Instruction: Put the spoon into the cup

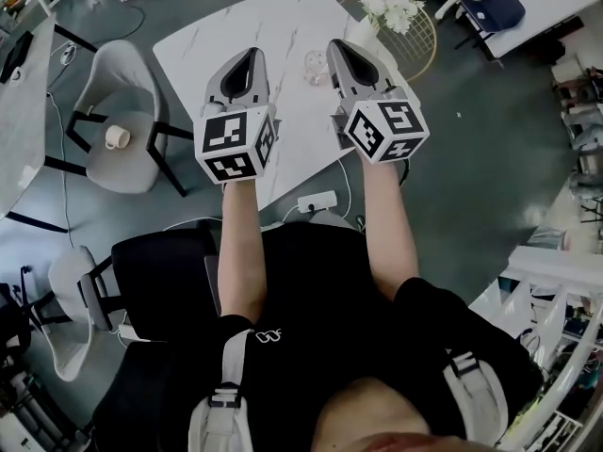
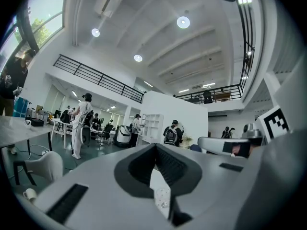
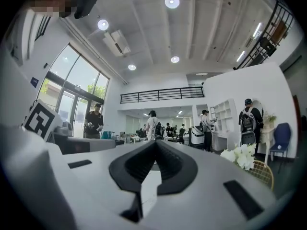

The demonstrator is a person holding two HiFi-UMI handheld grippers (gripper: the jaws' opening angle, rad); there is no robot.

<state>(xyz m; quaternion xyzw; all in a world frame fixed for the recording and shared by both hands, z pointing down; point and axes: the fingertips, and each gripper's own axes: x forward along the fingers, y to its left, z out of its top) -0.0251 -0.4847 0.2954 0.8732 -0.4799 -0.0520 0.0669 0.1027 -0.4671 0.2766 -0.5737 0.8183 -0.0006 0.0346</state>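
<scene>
A small clear glass cup (image 1: 314, 64) stands on the white marble table (image 1: 217, 36), between the tips of my two grippers. Both are held level above the table's near edge. My left gripper (image 1: 252, 56) is shut with nothing between its jaws; in the left gripper view (image 2: 154, 146) the tips meet, and a bit of patterned glass (image 2: 162, 198) shows through the gap below them. My right gripper (image 1: 337, 45) is also shut and empty, its tips meeting in the right gripper view (image 3: 154, 143). No spoon shows in any view.
A grey chair (image 1: 132, 111) with a white mug (image 1: 117, 137) on its seat stands left of the table. White flowers (image 1: 394, 8) sit on a round wire stand at the back right. A power strip (image 1: 317, 201) lies on the floor. Several people stand far off.
</scene>
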